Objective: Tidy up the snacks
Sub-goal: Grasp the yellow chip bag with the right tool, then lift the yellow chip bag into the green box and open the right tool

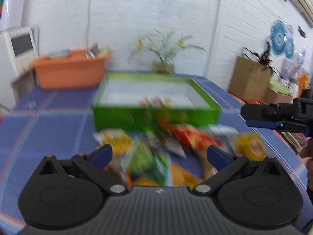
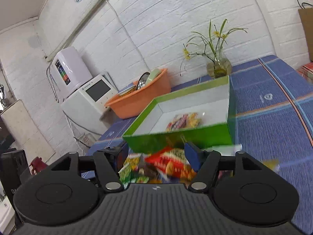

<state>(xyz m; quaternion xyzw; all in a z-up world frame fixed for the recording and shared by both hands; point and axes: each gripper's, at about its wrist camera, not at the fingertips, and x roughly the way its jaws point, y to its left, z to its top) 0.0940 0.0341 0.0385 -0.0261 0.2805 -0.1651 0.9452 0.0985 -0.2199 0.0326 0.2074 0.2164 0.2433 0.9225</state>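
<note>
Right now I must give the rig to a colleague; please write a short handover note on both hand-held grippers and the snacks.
Left hand-held gripper: open, empty, above the pile of snack packets.
Right hand-held gripper: open, empty, also above the pile; it looks nearest the red packet.
Green box: open, on the blue tablecloth, just behind the pile.
Done: at least one packet lies inside the box.
Left: most packets are still loose on the cloth in front of the box. The pile is blurred, so I cannot count them.
</note>
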